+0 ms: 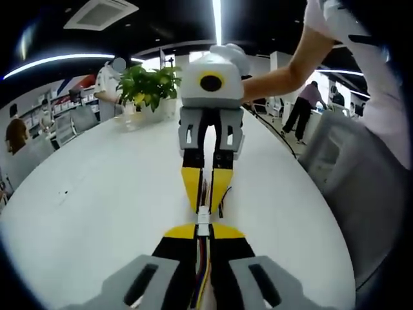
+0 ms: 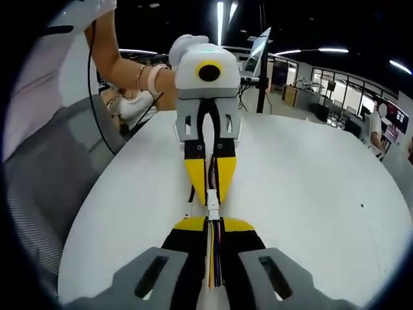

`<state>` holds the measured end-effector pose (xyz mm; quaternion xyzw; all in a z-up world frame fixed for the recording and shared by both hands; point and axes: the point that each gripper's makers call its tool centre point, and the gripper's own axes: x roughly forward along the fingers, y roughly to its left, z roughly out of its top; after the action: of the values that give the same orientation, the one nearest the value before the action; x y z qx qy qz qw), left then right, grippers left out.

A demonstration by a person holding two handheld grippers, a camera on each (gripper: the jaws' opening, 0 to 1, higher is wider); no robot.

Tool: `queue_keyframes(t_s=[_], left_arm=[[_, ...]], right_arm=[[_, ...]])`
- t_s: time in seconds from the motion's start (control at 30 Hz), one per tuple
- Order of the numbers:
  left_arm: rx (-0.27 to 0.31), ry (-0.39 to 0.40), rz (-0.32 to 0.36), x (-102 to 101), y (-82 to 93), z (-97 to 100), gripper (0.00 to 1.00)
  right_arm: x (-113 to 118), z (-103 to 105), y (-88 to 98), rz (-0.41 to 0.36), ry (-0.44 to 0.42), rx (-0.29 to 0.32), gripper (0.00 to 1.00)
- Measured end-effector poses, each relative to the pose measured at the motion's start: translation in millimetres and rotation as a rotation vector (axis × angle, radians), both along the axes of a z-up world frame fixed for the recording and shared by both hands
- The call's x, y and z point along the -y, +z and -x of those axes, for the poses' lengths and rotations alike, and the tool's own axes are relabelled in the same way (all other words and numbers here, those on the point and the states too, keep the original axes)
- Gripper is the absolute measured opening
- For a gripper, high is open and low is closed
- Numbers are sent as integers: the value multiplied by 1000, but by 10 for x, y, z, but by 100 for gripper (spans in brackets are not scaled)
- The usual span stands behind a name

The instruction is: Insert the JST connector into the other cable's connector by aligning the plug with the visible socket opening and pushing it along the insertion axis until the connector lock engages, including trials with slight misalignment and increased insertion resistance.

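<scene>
We see both grippers meeting nose to nose over a white table (image 1: 97, 213). In the left gripper view, the left gripper (image 1: 203, 234) has its jaws drawn narrow, pinching a cable (image 1: 202, 271) of coloured wires that runs up between the yellow tips and ends in a small white connector (image 1: 203, 219). Facing it from the top of that view is the right gripper (image 1: 210, 184), its yellow tips also nearly together on a dark cable, the tips touching or just beside the white connector.

In the right gripper view, the right gripper (image 2: 213, 226) sits narrow on its own cable (image 2: 214, 258), red, yellow and dark wires, with a white plug (image 2: 212, 197) standing just past the tips. The left gripper (image 2: 210, 174) comes down from above, closed on its wires, its tips right at the plug. The two connector halves are in contact, in line between the two pairs of tips; we cannot tell whether they are fully seated or locked.

The person's arms (image 1: 284, 64) reach in from the edges, one wrist wearing a band (image 2: 153, 77). The table is round-edged and white. A potted plant (image 1: 150, 84) stands at its far side. Around it lies an open office with ceiling light strips (image 1: 217, 19), a grey chair (image 2: 45, 168) just beside the table, and people standing in the background
</scene>
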<state>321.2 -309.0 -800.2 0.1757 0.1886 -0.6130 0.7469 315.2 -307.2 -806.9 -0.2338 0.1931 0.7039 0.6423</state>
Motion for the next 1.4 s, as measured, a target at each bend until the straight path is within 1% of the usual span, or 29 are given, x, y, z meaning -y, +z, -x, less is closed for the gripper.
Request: queue_keyframes(t_s=[0.07, 0.17, 0.37, 0.5, 0.6, 0.7, 0.83, 1.0, 1.1, 1.2, 1.23, 1.27, 1.4], left_arm=[[-1, 2, 1, -2, 0, -2, 0], [-26, 15, 27, -12, 19, -7, 0], [-41, 18, 61, -34, 81, -1, 0], [-43, 1, 85, -33, 119, 33, 0], [-50, -1, 108, -32, 151, 37, 0], [-65, 7, 143, -42, 183, 27, 0], [-77, 16, 176, -51, 224, 14, 0], [-86, 12, 182, -45, 234, 27, 0], [-99, 2, 184, -40, 226, 52, 0], [-100, -16, 183, -37, 213, 86, 0], [-99, -17, 186, -40, 215, 90, 0], [-104, -19, 200, -29, 232, 97, 0], [-102, -20, 188, -33, 216, 102, 0]], right_arm=[[3, -5, 1, -3, 0, -4, 3], [7, -10, 22, -16, -6, -18, 3], [-6, -16, 92, -56, 2, -30, 3], [-4, 8, 131, -81, 12, -54, 3], [2, 8, 171, -110, 8, -83, 3], [2, -3, 220, -145, -3, -114, 3], [5, -18, 261, -176, -14, -135, 3], [2, -5, 272, -196, -17, -158, 3], [6, 17, 264, -193, -21, -188, 2], [7, 48, 250, -191, -6, -184, 2], [6, 57, 253, -195, -5, -190, 2], [4, 69, 262, -202, -10, -210, 2], [-3, 70, 256, -207, -9, -206, 2]])
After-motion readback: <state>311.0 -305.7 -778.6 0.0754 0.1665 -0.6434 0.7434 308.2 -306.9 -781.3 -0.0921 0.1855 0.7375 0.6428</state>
